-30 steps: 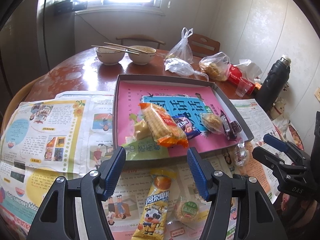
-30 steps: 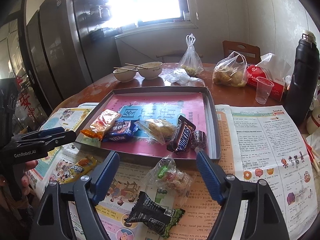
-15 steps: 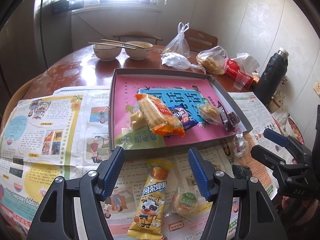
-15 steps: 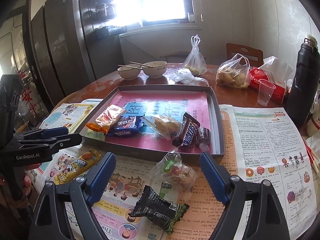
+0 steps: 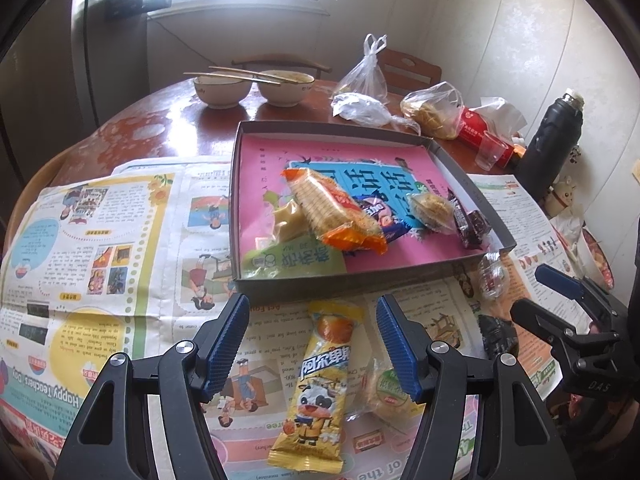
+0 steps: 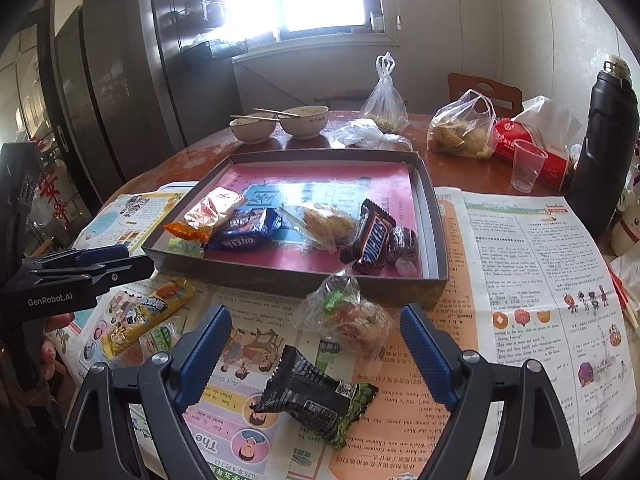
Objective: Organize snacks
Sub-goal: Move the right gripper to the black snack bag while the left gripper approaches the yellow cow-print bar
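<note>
Both grippers hovering released: left gripper (image 5: 312,344) over yellow packet (image 5: 318,388), right gripper (image 6: 316,354) over black packet (image 6: 316,400). Risk: pinching the newspaper (image 6: 520,280), dragging it under the tray (image 6: 434,236).

Right tongs (image 6: 316,350) gape above a black snack packet (image 6: 316,398) — perhaps nuts — near the tray (image 6: 434,240).

Two bowls (image 5: 248,88) with chopsticks (image 5: 240,74) laid across, black flask (image 6: 608,144) upright, clear plastic cup (image 6: 527,165), newspapers (image 5: 100,240) covering worktop (image 5: 132,128).
</note>
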Demonstrator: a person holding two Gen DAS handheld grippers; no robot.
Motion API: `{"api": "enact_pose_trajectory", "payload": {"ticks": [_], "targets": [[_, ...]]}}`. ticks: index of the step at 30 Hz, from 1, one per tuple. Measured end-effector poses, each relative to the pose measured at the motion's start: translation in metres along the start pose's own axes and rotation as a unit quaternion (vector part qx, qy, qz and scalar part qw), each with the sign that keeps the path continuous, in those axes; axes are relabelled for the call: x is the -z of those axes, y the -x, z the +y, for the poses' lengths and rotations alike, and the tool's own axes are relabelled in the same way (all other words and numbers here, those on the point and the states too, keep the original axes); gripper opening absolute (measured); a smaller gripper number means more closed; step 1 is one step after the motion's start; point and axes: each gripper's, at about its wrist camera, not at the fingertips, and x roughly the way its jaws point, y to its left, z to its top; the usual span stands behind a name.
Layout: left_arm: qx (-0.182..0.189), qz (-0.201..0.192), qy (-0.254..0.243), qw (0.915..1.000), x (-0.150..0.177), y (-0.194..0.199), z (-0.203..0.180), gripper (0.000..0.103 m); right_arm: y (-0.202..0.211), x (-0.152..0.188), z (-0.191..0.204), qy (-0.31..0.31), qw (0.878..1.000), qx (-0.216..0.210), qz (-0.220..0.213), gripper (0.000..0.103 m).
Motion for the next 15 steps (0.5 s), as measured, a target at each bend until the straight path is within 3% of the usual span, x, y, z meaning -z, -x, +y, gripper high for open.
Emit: {"api": "enact_pose_trajectory", "payload": {"ticks": [15], "targets": [[-0.009,0.011,-0.002,0.9999,0.008,-0.002,0.003,0.068,-0.010,0.035,0.002,-0.011,0.999,-0.006,0.043,0.086]]}}
